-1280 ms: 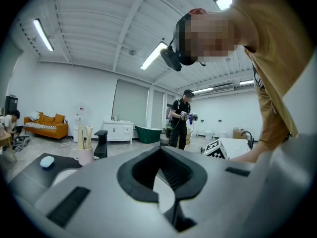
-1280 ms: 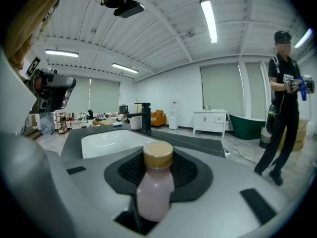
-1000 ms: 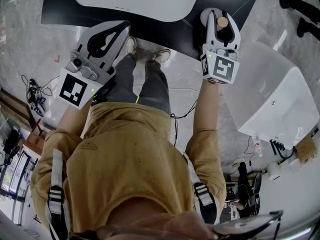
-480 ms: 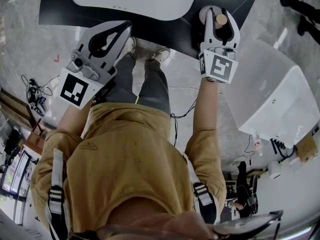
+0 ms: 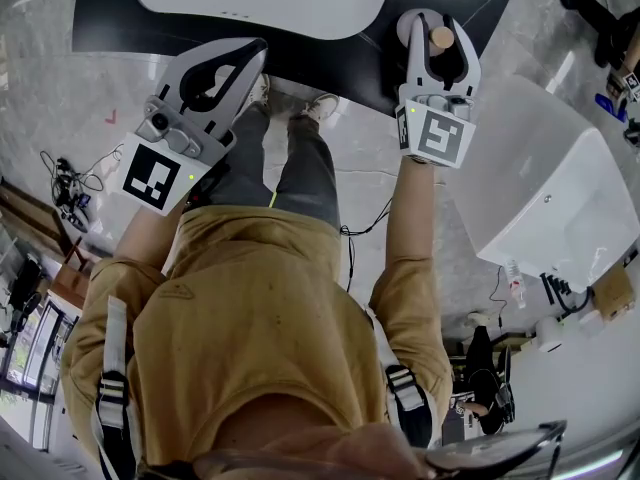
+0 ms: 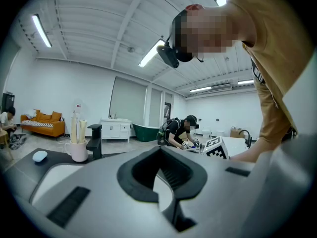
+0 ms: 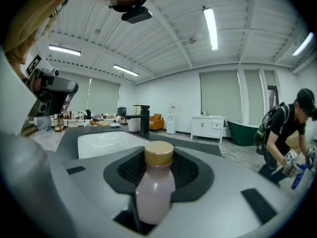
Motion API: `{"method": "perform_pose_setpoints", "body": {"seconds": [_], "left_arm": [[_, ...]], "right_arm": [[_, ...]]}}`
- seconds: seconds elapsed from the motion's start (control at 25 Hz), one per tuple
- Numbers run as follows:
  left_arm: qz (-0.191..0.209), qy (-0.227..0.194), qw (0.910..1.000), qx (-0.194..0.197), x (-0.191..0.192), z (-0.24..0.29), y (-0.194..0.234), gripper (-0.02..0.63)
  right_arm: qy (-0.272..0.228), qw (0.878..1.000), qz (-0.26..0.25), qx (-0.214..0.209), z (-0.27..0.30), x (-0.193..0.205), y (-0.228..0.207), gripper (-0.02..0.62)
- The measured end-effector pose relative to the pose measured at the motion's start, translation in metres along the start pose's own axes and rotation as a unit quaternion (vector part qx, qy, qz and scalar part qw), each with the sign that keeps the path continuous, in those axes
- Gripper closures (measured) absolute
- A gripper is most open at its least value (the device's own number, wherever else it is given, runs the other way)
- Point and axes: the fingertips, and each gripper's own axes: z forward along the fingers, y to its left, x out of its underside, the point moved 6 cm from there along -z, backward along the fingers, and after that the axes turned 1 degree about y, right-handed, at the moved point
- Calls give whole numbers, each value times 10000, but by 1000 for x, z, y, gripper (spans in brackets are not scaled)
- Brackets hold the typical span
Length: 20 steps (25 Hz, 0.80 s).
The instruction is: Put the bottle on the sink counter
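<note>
Sink counter, bottle base hidden below

"Can you read any writing from where you stand?"

"None. The left marker cube and the right marker cube carry only black-and-white square patterns, no letters. There's a shirt print too, but it's too blurred to make out."
</note>
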Motion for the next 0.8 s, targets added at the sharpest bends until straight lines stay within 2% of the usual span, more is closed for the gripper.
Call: {"method": "perform_pose_setpoints", "body": {"seconds": [0.44,0.8], "left_arm": [[162,46,9997,-183,1,8,5,604],[153,-13,9997,-189,-6,12,6,604]], "right_arm": [[-24,10000,-43,62,-1,-8,5,460],[-4,10000,-17,42,-4,-18,5,430]]}}
